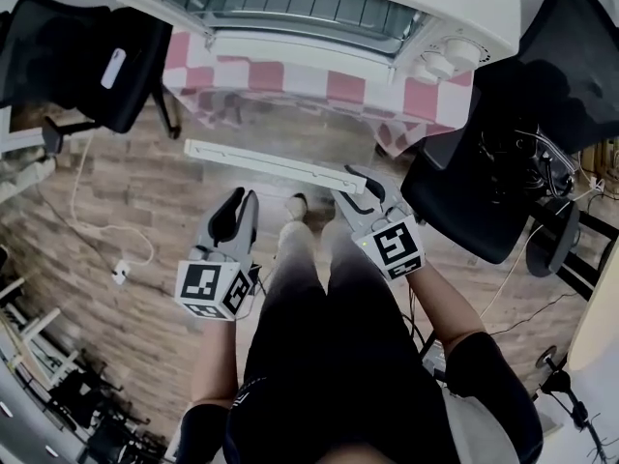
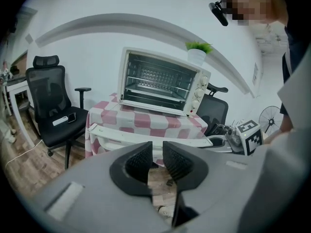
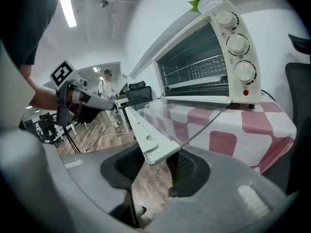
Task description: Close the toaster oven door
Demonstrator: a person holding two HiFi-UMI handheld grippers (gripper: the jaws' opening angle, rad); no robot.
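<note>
In the head view, the toaster oven [image 1: 319,8] sits at the top of the frame on a bench [image 1: 343,87] draped in red-and-white check. Its door [image 1: 290,133] is dropped open and juts out level toward the person, with the white handle [image 1: 261,160] running across the middle of the frame. The right gripper [image 1: 346,184] is at the handle's right end. The left gripper [image 1: 242,199] hangs just below the handle, apart from it.

In the left gripper view, the fingers [image 2: 141,161] stand a narrow gap apart with nothing between them. The oven [image 2: 160,86] is at centre, and the open door [image 2: 146,139] is just below it.

In the right gripper view, the end corner of the handle [image 3: 148,140] lies between the fingers [image 3: 189,166], which pinch it. The glass door [image 3: 194,118] stretches away to the oven [image 3: 214,57] at upper right.
</note>
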